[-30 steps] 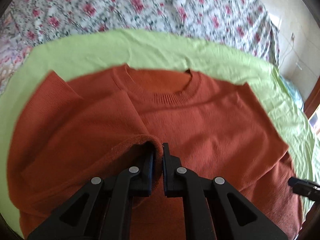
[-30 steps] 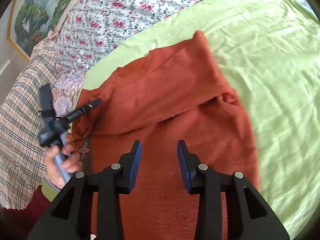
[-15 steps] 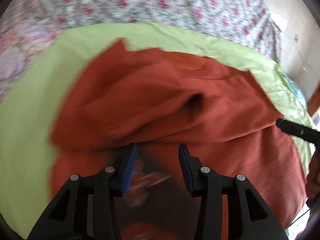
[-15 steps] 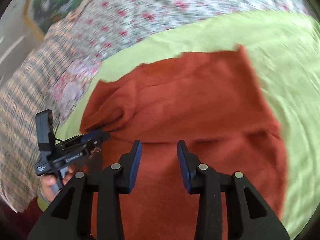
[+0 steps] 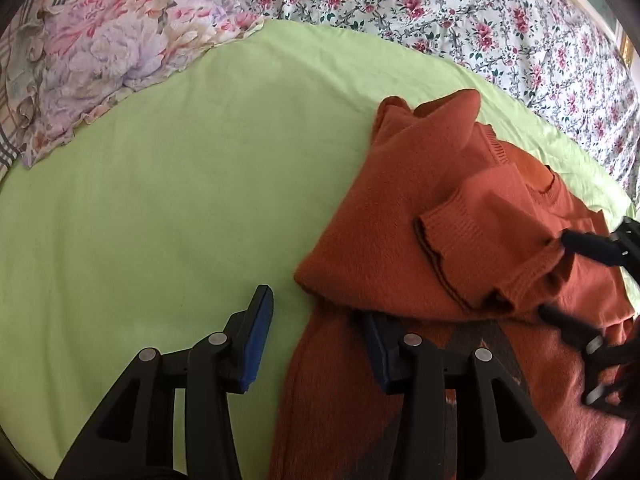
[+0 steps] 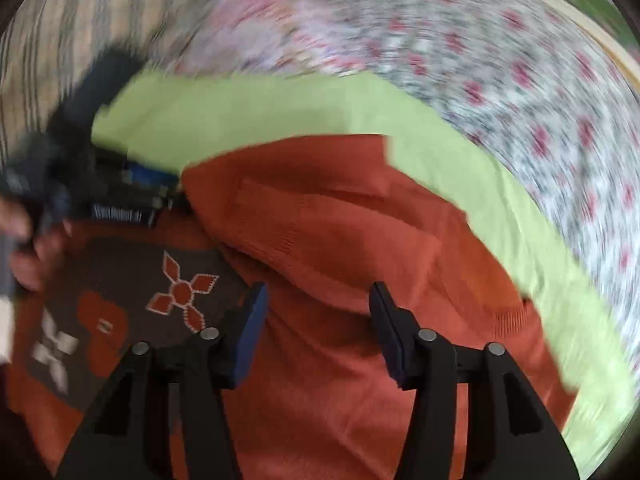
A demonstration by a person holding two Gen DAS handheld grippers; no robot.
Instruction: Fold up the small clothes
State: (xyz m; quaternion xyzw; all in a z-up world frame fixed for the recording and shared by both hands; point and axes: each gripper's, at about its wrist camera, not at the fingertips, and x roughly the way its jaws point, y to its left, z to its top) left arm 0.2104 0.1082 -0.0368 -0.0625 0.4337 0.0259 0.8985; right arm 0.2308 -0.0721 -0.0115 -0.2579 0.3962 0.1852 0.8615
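An orange-red knit sweater (image 5: pixel 400 216) lies on the green sheet (image 5: pixel 160 200), its sleeve folded across the body with the ribbed cuff (image 5: pixel 444 236) on top. A brown patterned panel (image 6: pixel 132 304) shows in the blurred right wrist view, where the sweater (image 6: pixel 340 280) fills the middle. My left gripper (image 5: pixel 316 328) is open and empty at the sweater's left edge, its right finger under a fold. My right gripper (image 6: pixel 316 328) is open and empty over the sweater; it also shows at the right of the left wrist view (image 5: pixel 576 280).
A floral pillow (image 5: pixel 108 52) lies at the far left and a flowered bedspread (image 5: pixel 480 20) runs along the back. Bare green sheet lies left of the sweater. A hand holds the left gripper (image 6: pixel 120 196) at the left of the right wrist view.
My left gripper let go of the sleeve, opened and swung left to the sweater's edge. The sleeve now lies folded across the body. My right gripper is moving fast, still open.
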